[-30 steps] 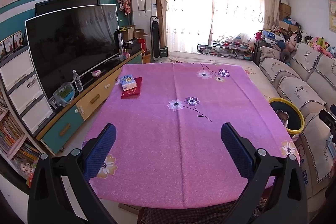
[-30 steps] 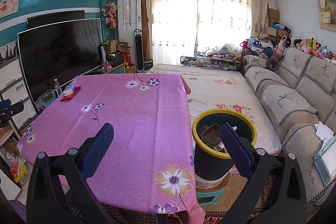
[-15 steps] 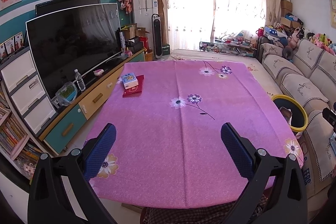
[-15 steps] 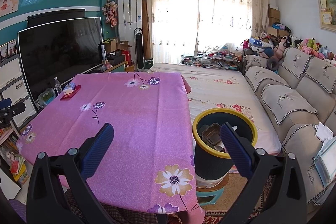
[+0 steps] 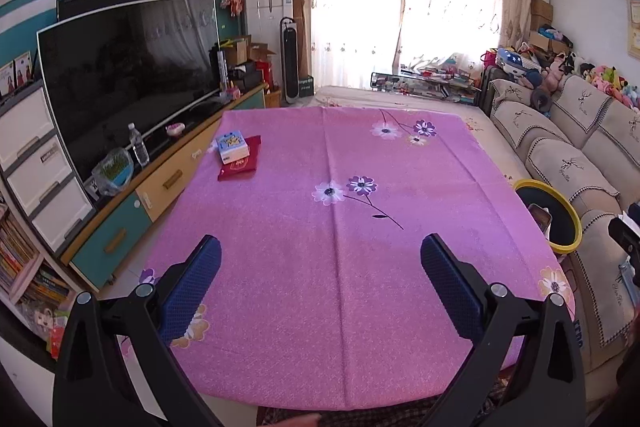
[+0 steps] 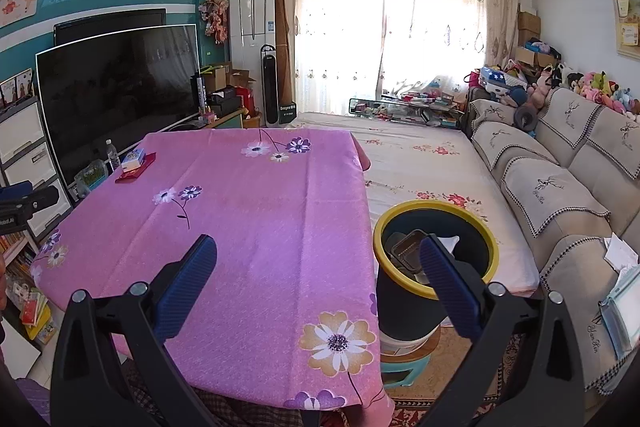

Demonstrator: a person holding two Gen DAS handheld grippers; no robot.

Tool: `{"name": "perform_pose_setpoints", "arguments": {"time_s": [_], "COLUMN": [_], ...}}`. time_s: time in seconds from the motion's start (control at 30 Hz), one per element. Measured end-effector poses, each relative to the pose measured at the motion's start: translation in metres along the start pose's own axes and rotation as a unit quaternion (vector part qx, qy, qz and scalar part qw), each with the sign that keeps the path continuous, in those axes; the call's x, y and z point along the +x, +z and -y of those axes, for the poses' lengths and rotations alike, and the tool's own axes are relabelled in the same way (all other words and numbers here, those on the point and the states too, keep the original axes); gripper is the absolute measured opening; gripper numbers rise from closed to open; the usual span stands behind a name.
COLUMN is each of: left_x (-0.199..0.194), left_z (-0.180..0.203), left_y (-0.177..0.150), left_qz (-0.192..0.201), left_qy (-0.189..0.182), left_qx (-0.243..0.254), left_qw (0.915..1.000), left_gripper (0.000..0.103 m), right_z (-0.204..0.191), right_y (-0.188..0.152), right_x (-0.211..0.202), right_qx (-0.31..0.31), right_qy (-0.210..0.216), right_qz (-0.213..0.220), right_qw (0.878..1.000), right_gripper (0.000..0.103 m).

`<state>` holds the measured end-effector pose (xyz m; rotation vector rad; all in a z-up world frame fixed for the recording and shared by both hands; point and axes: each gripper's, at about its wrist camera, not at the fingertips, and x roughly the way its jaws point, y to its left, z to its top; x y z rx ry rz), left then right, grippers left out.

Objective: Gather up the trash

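A dark bin with a yellow rim stands on a stool by the table's right edge, with a tray and paper inside; it also shows in the left wrist view. A small blue-and-white box lies on a red packet at the table's far left; they also show in the right wrist view. My left gripper is open and empty above the near table. My right gripper is open and empty above the table's near right edge, its right finger in front of the bin.
The table wears a pink flowered cloth. A TV on a low cabinet with a water bottle runs along the left. A sofa lines the right wall. A cream flowered rug lies beyond the bin.
The left gripper's view has tilted and shifted slightly, so the table sits lower in frame. The right gripper has stayed still. Both stayed open.
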<state>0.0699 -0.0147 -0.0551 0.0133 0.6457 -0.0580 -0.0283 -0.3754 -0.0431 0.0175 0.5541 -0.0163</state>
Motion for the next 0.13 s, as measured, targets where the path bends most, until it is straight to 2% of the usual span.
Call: {"name": "perform_pose_setpoints", "arguments": {"time_s": [0.13], "left_x": [0.039], "left_z": [-0.012], "left_y": [0.022], "left_qz": [-0.008], "left_qy": [0.018], "left_qx": [-0.004], "left_qw": [0.9998], "left_gripper": [0.098], "right_z": [-0.004], "right_y": [0.011], "right_x": [0.023], "right_qx": [-0.017], "right_qy": [0.016], "right_qz": [-0.013], "right_qw": [1.0], "right_gripper": [0.096]}}
